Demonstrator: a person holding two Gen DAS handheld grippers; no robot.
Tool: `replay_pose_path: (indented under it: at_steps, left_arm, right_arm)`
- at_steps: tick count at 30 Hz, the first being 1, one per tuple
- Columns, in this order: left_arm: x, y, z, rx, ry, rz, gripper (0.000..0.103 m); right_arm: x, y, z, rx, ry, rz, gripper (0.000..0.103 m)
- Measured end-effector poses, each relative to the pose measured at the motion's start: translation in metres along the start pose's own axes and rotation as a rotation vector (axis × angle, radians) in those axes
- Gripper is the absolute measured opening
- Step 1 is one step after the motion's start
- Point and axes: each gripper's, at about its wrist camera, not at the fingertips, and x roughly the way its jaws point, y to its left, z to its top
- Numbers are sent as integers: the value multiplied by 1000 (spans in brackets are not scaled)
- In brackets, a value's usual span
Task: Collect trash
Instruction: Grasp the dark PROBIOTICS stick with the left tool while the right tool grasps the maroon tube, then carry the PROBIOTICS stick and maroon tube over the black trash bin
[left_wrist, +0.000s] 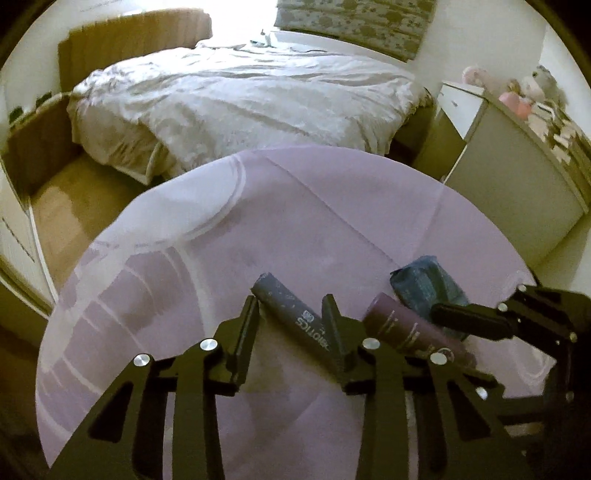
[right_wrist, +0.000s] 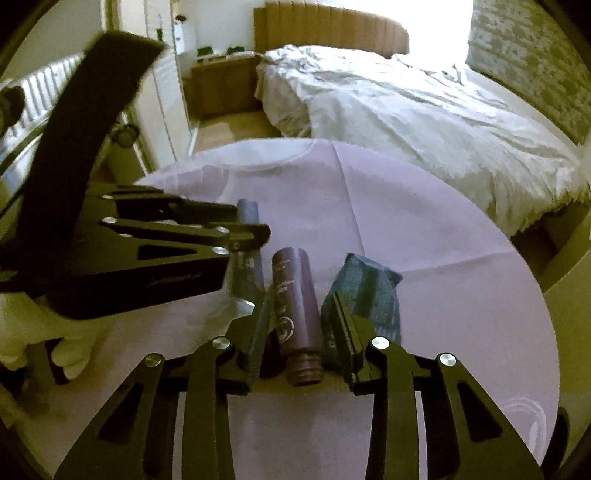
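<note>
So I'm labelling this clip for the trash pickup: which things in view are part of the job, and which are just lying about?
Part of the job:
- grey-blue tube, between the left gripper fingers
- purple bottle, between the right gripper fingers
- blue packet beside it

Just lying about:
- lilac tablecloth
- bed
- soft toys on the white cabinet
</note>
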Motion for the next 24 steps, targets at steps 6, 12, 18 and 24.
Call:
replay_pose_path:
  at_steps: [6, 12, 18, 24]
  left_arm:
    - [0, 15, 1, 7, -22, -38, 21]
    - [-4, 36, 2, -53, -7, -108, 15]
    - [-25, 21, -2, -49, -34, -162, 13]
    - [-53, -24, 8, 17, -86, -226, 13]
  right_arm:
    - [7, -1, 5, -16, 30, -1, 28]
    - [-6, -9, 1, 45, 6, 42, 27]
    - [-39, -30, -8, 162, -45, 120, 27]
    - [-77, -58, -27, 249, -74, 128, 27]
